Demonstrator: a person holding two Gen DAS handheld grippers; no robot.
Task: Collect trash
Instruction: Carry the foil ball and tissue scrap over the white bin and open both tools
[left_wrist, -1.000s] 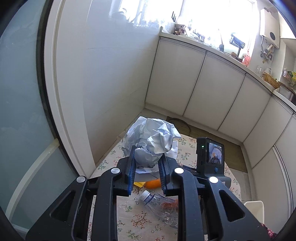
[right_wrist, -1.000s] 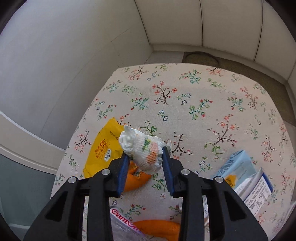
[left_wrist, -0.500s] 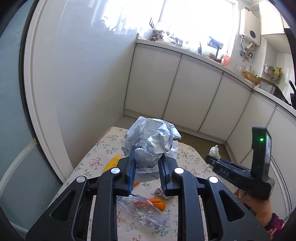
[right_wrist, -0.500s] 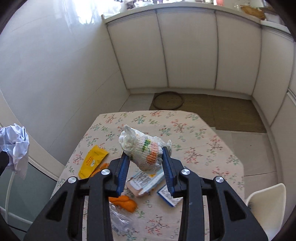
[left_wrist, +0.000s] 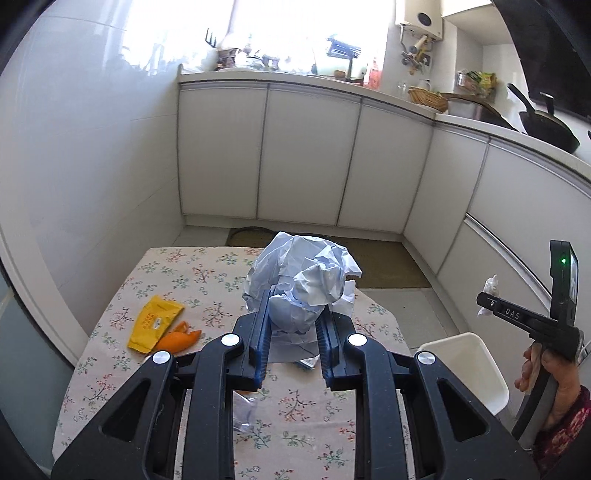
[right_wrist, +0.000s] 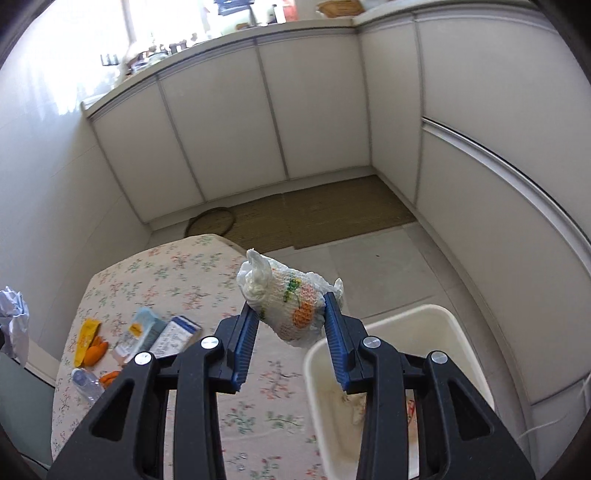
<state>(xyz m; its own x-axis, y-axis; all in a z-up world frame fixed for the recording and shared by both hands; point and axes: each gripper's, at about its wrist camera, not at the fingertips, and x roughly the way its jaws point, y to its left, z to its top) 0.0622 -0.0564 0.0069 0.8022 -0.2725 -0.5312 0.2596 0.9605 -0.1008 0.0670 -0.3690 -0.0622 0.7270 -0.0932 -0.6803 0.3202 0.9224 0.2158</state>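
My left gripper (left_wrist: 293, 325) is shut on a big crumpled ball of pale paper (left_wrist: 301, 280), held above the flowered tablecloth (left_wrist: 192, 280). My right gripper (right_wrist: 290, 314) is shut on a wadded paper towel (right_wrist: 291, 299) with an orange and green print, hanging just over the near left rim of the white bin (right_wrist: 436, 321). From the left wrist view, the right gripper (left_wrist: 489, 299) is at the far right above the bin (left_wrist: 476, 363), held by a hand (left_wrist: 554, 373). On the table lie a yellow packet (left_wrist: 153, 323), orange peel (left_wrist: 179, 338), cartons (right_wrist: 162, 332) and a clear plastic bottle (right_wrist: 86, 384).
White cabinets (left_wrist: 306, 158) run along the back and right under a cluttered counter. A brown mat (right_wrist: 314, 214) covers the floor beyond the table. The bin stands off the table's right edge, with some trash inside.
Both grippers swung right, away from the wall. The right one rose off the table and moved over the white bin with the paper towel. The left one kept its paper ball.
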